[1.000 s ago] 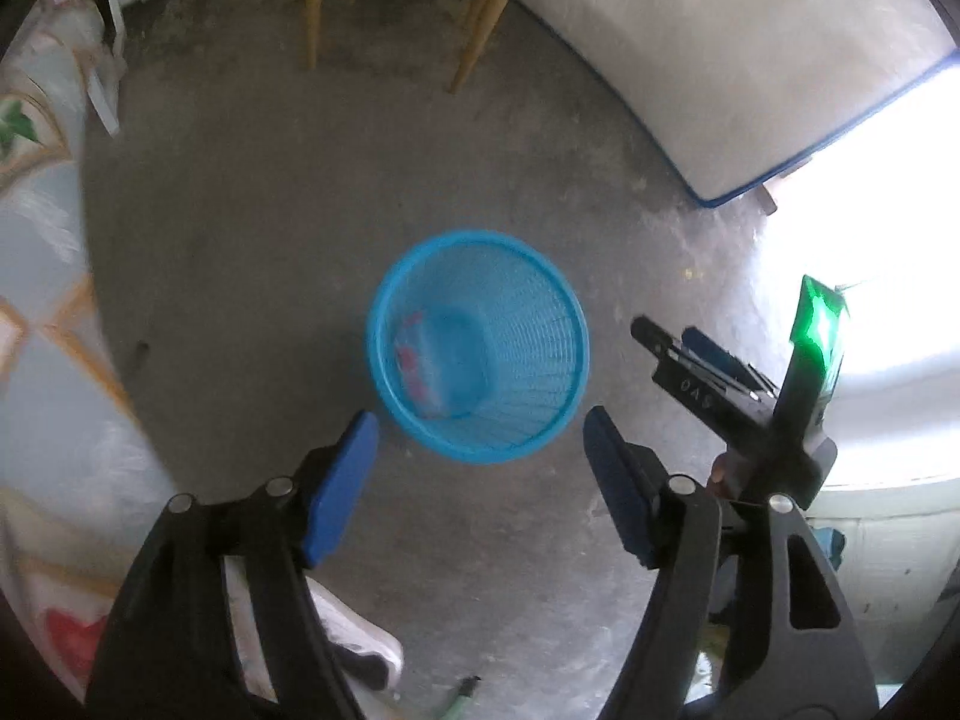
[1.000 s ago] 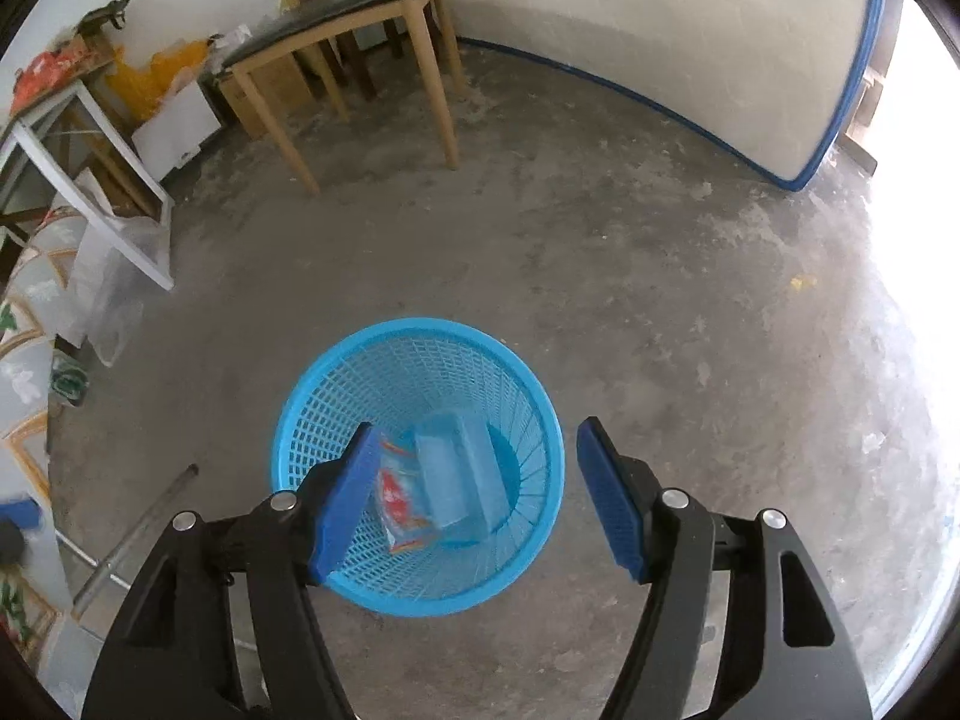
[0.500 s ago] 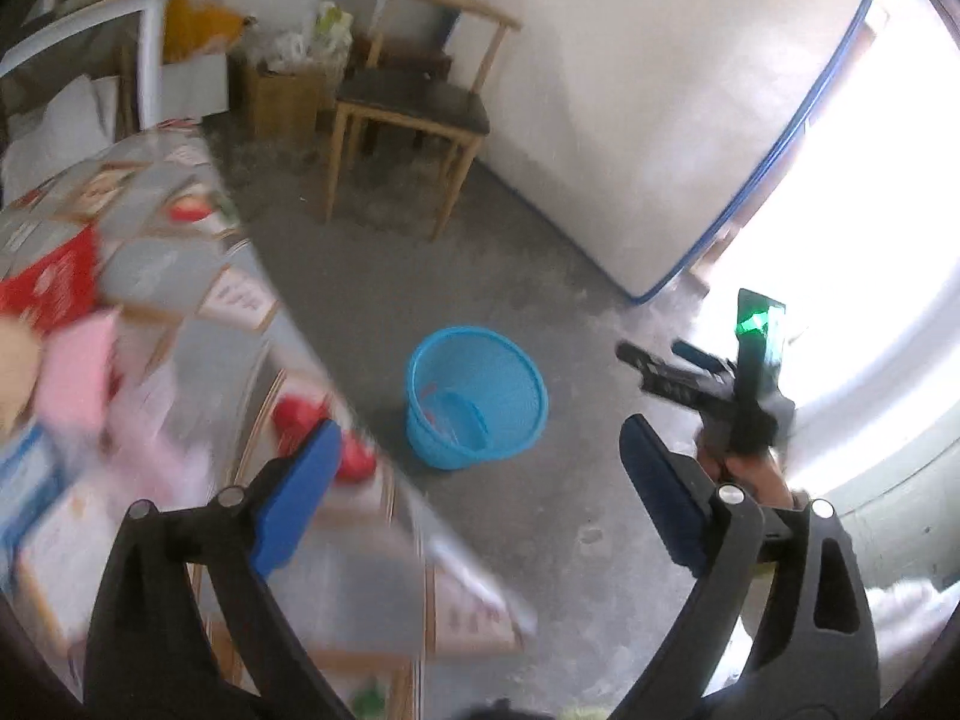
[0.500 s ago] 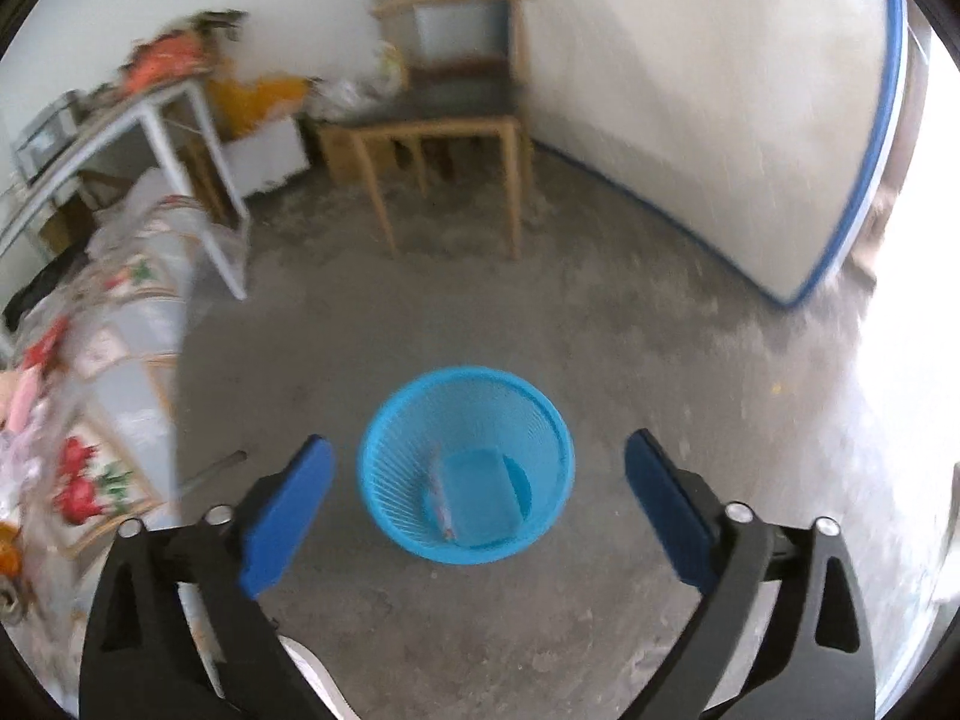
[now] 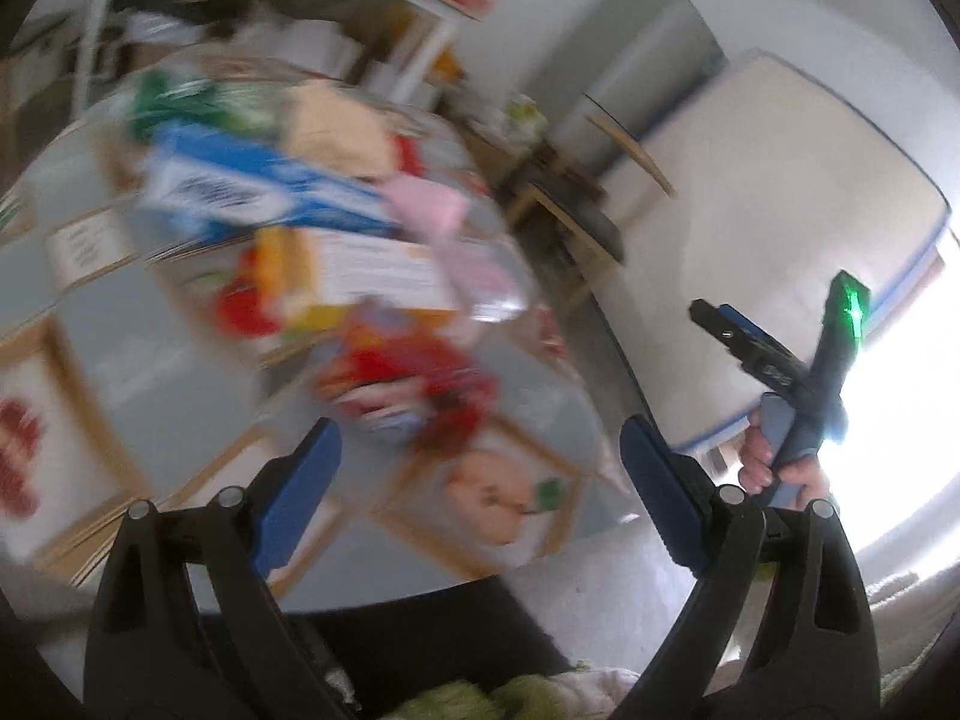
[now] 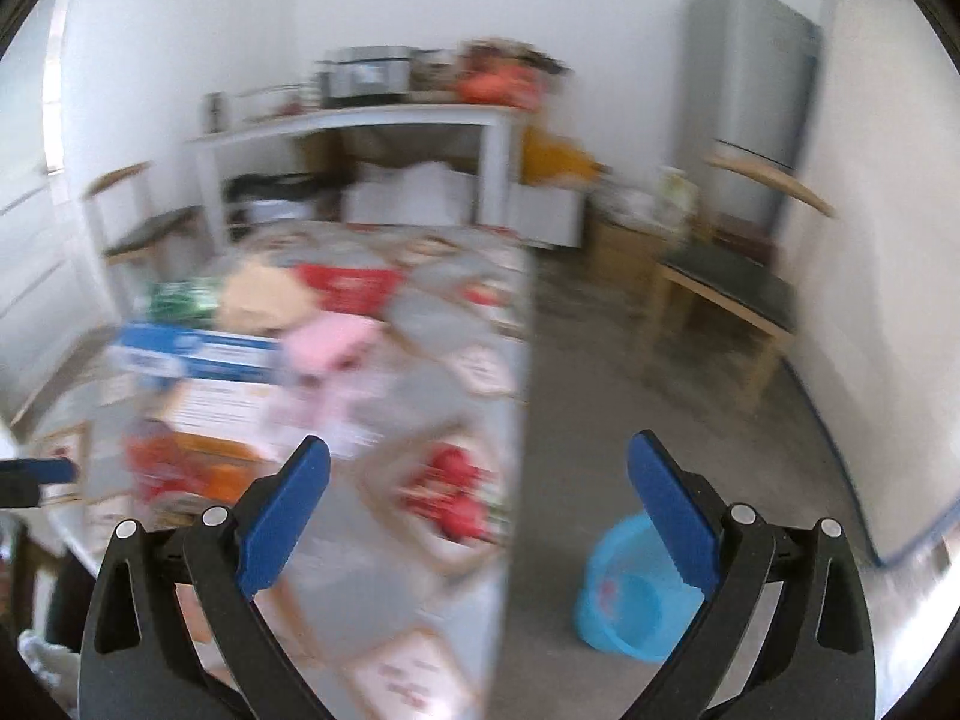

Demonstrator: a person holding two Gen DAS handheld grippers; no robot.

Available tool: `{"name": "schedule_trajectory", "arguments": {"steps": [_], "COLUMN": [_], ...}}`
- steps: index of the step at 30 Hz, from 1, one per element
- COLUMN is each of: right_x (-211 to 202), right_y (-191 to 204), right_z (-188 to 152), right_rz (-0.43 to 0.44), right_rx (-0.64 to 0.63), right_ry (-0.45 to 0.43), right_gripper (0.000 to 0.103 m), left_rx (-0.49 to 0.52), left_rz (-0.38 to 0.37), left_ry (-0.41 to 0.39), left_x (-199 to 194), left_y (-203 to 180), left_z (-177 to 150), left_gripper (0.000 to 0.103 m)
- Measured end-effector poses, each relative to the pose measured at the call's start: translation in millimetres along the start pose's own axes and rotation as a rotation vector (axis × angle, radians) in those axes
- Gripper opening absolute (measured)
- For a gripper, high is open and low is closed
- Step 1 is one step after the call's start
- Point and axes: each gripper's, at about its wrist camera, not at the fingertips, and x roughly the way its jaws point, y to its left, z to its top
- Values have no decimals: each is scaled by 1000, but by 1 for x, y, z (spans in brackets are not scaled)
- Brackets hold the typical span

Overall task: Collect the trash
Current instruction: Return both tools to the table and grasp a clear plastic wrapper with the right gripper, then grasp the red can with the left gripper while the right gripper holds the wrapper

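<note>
Both of your grippers stand with their jaws spread wide and nothing between the blue pads; each pair widened within the last second, then held at that width. Your left gripper (image 5: pixel 480 480) hangs over the table (image 5: pixel 150 372), which wears a patterned cloth of grey panels and printed pictures, and the litter on it is smeared by motion blur: a blue and white carton (image 5: pixel 258 192), a pink scrap (image 5: pixel 432 207), a tan piece (image 5: pixel 336 126) and a red and orange wrapper (image 5: pixel 408 378) closest to the pads. Whether any of these touch one another you cannot tell through the blur. In that same view your right hand (image 5: pixel 774 468) shows at the right edge, gripping the handle of the other tool. Your right gripper (image 6: pixel 480 510) points past the table's edge (image 6: pixel 522 360), with the blue basket (image 6: pixel 630 606) standing on the concrete floor (image 6: pixel 600 408) just beside the table, partly hidden behind the right pad; something pale with red on it lies inside. A wooden chair (image 6: pixel 726 294) stands by the far wall, well apart from the basket.
</note>
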Motion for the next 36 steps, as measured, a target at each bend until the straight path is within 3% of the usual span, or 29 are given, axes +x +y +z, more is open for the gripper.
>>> {"name": "schedule_trajectory", "arguments": {"steps": [4,8,12,17,23,25,30,36], "right_x": [37,95,156,208,214,215,205,177], "right_y": [32,39,30,44,37,30,15,3], "right_z": [13,28,35,32,21,19,9,0], "right_rz": [146,232,260,277,275,286,316,322], "right_rx": [1,87,160,123,203,240,321,382], "right_ry": [106,249,374,506,541,543,539,500], "right_gripper": [96,96,96,96,62,45,32,29], "left_rx": [-54,-82,-99,-85,-57,-51,-46,-54], "left_rz": [47,27,-10,-52,-112,-126,-140,-133], "left_ry": [-39,-35,-33,-6,7,18,46,70], "left_x": [-6,-4,-7,7,13,16,26,36], "left_y": [34,49,57,59,53,51,47,47], "left_z": [-8,-5,-6,-3,-2,-1,4,8], "left_gripper": [90,90,90,90,90,90,90,90]}}
